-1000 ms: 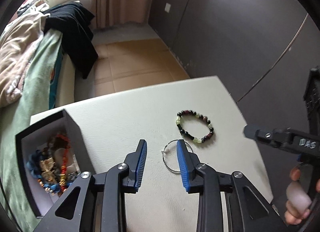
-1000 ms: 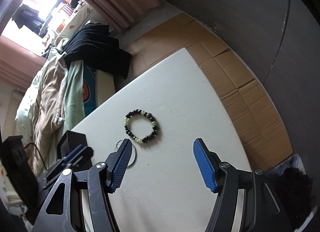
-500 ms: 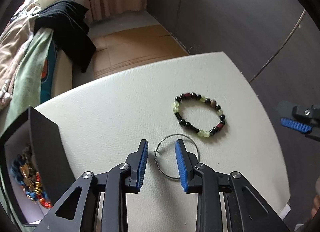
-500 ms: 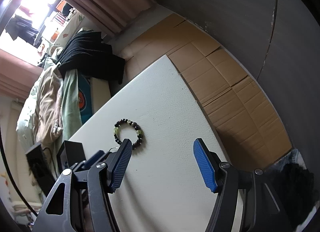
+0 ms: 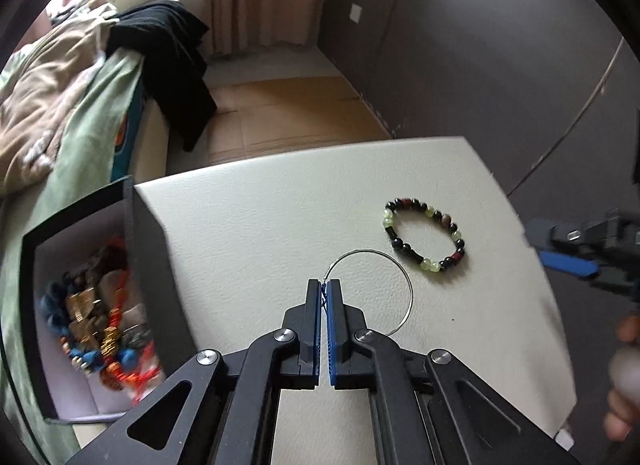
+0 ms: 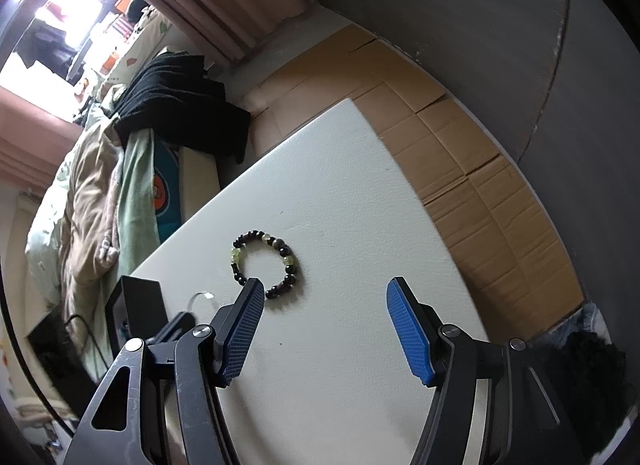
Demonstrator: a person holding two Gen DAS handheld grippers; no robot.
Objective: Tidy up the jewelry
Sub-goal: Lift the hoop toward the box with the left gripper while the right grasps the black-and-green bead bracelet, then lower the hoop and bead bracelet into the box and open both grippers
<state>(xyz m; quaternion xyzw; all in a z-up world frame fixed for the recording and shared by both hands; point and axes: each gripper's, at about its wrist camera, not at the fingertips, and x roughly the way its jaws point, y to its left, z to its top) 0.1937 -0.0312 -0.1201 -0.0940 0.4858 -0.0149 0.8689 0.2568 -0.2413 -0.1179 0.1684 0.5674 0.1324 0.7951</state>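
At the bottom centre of the left wrist view, the left gripper [image 5: 324, 285] has just pinched shut on the wire hoop [image 5: 406, 285], so it's ready for the jewelry box [image 5: 132, 225] at left. Right gripper [image 6: 324, 297] hangs wide open over the bead bracelet [image 6: 288, 261].

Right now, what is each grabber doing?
Left gripper: closed on the thin wire ring.
Right gripper: open, holding nothing, above the table near the bead bracelet.
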